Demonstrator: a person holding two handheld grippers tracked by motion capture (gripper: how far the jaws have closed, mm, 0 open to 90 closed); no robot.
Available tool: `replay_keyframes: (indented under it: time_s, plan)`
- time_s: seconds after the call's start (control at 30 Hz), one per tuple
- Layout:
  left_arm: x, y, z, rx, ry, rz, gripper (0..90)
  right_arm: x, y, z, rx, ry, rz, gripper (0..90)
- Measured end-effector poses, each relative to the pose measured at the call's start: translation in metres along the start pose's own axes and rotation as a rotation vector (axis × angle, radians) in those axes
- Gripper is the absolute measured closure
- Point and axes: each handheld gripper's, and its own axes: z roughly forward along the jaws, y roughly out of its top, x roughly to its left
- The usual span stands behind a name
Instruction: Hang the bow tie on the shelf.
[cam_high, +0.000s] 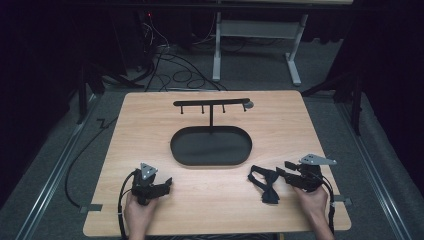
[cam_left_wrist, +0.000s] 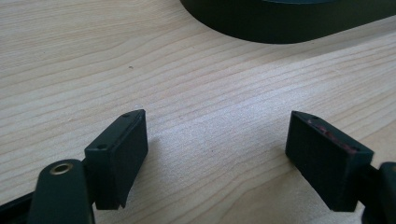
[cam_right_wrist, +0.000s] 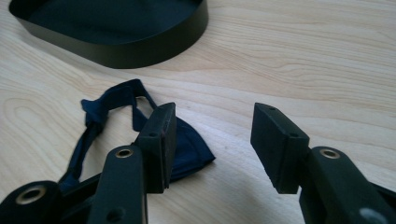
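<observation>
Evidently no step is done: the bow tie (cam_high: 267, 182) lies untouched near the right gripper (cam_high: 291, 171), both grippers released, left gripper (cam_high: 161, 185) over bare table (cam_high: 150, 130); rack (cam_high: 211, 103) and tray (cam_high: 210, 145) empty.

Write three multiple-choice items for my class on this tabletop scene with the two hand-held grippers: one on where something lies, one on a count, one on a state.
1. Where does the bow tie lie?
A. in the tray
B. on the table beside the right gripper
C. hanging on the rack

2. How many pegs hang from the rack bar?
A. two
B. four
C. seven

3. How does the left gripper stand?
A. open, nothing between its jaws
B. shut on the bow tie
C. shut on the tray rim

Answers: 1 B, the high view shows it on the wood just left of the right gripper, outside the tray. 2 B, four short pegs show under the bar. 3 A, bare table shows between its jaws.
</observation>
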Motion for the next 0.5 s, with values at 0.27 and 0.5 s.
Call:
replay_keyframes:
  time_s: [0.27, 0.5]
  plan:
    - [0.000, 0.000, 0.000, 0.000, 0.000, 0.000, 21.3, 0.009, 0.002, 0.001, -0.001, 0.030, -0.022, 52.9]
    - [0.000, 0.000, 0.000, 0.000, 0.000, 0.000, 21.3, 0.019, 0.008, 0.007, 0.017, 0.051, -0.041, 53.5]
